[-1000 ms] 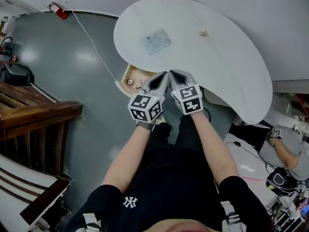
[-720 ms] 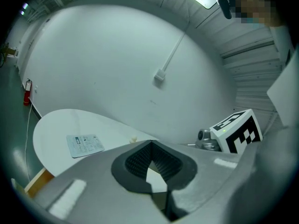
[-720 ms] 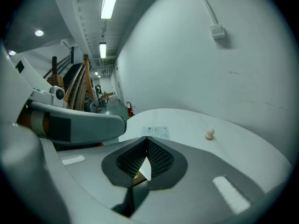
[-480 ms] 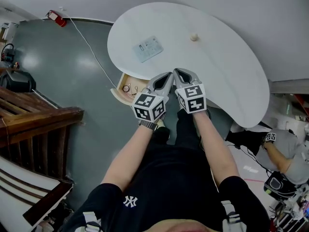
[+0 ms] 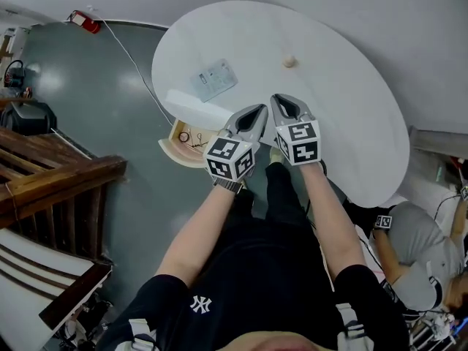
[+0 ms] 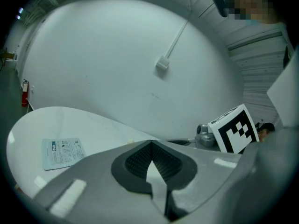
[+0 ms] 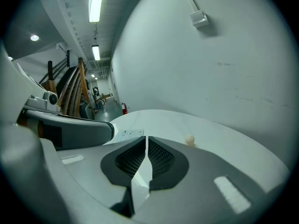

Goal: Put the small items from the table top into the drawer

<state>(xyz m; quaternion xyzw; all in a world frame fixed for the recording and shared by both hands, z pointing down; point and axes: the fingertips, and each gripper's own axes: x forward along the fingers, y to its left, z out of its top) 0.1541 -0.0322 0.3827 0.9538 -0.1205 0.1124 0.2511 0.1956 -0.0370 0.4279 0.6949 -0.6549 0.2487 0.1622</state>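
Head view, from where the person stands: both grippers are held side by side over the near edge of the white table (image 5: 351,115), the left gripper (image 5: 256,112) and the right gripper (image 5: 282,102) close together with their marker cubes toward the body.

The left gripper's jaws are closed tip to tip, and there is nothing between them. The right gripper's jaws have just been opening. They now stand a narrow slit apart, and that slit is empty.

Two small items lie on the table top. A small pale ball (image 5: 289,62) sits out beyond the right gripper's jaws, apart from them. In the right gripper view it shows just to the right of the jaw tips and farther away. A flat printed leaflet (image 5: 214,80) lies toward the table's left side, ahead of the left gripper's jaws and off to their left, touching neither gripper.

The drawer (image 5: 170,147) stands pulled out under the table's left edge, to the left of the left gripper and below it. Some small things lie in it, one ring-shaped, the rest too small to tell.

A red fire extinguisher (image 5: 86,22) stands by the far wall, and wooden stairs (image 5: 51,181) rise at the left.
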